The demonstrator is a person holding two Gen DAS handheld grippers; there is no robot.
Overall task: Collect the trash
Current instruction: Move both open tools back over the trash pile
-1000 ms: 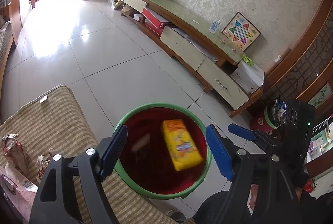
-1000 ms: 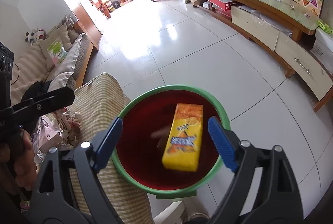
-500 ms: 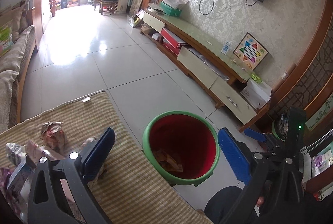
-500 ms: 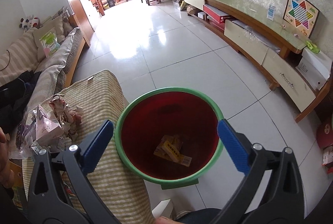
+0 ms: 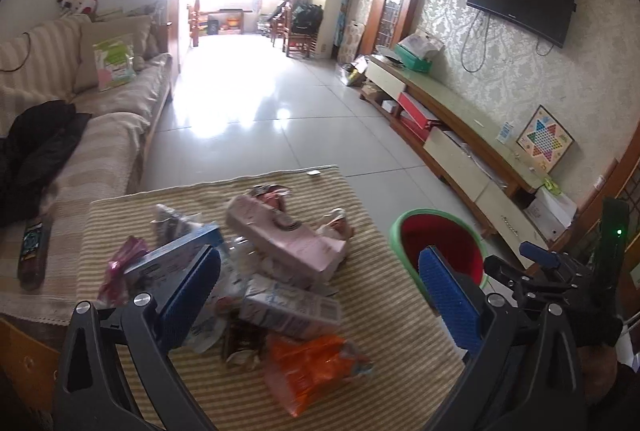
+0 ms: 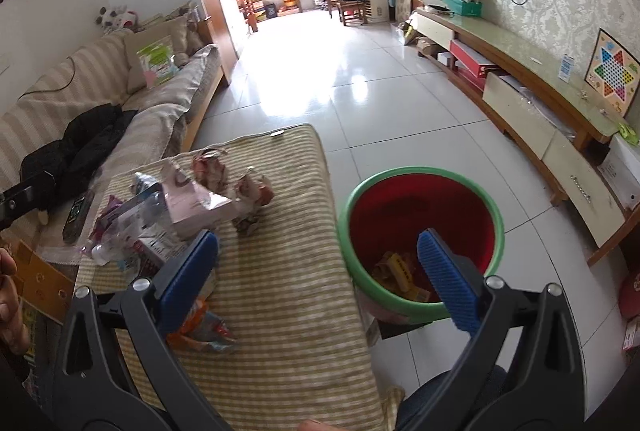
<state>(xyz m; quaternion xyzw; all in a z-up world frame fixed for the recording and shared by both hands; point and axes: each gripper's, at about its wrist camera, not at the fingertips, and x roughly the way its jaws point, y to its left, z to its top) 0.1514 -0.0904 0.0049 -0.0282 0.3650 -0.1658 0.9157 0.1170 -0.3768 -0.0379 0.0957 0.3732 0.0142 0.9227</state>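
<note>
both tongs swung from bin [image 6: 420,199] toward trash pile [image 5: 260,271] (empty, spread).

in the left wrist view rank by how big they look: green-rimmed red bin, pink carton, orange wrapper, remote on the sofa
1. Long pink carton
2. Crumpled orange plastic wrapper, similar; nearer the camera, so unsure
3. Green-rimmed red plastic bin, partly hidden behind the fingers
4. Dark remote

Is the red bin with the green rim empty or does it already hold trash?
Not empty. The right wrist view shows the red bin upright, with yellow wrappers lying at its bottom, well below the rim.
</note>
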